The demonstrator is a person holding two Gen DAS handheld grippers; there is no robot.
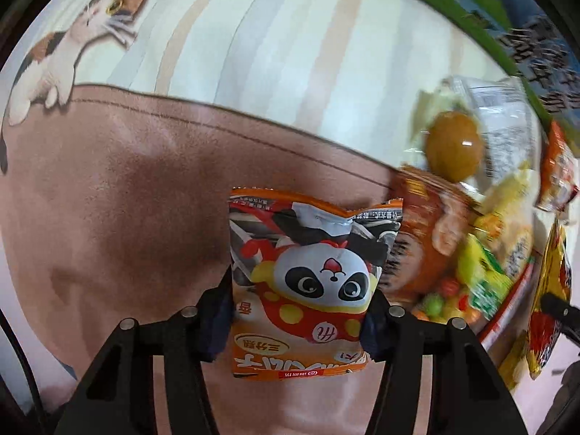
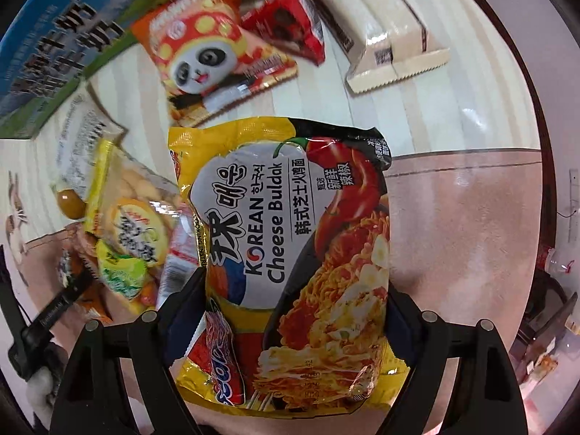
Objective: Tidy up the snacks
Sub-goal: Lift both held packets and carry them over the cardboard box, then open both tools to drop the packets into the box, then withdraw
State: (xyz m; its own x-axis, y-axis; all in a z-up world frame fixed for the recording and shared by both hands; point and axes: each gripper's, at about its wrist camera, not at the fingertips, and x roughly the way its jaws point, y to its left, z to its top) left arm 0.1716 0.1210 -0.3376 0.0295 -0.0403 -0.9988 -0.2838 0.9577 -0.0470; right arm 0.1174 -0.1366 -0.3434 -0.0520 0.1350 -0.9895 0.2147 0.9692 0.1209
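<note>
Left tongs [image 1: 301, 308]: clamped on small orange panda-print snack packet [image 1: 308, 253], held above brown part of the surface [image 1: 127, 188].
Right tongs [image 2: 297, 301]: pressed against both sides of large yellow Korean cheese noodle packet [image 2: 290, 246], lifted over the surface.
Loose pile [image 2: 119, 224]: yellow-green snack bags and a brown egg in clear wrap, left of noodles.
Beyond: second orange panda packet [image 2: 210, 50], red packet [image 2: 286, 25], cream wrapped bar [image 2: 384, 25], blue-green box [image 2: 54, 43].
</note>
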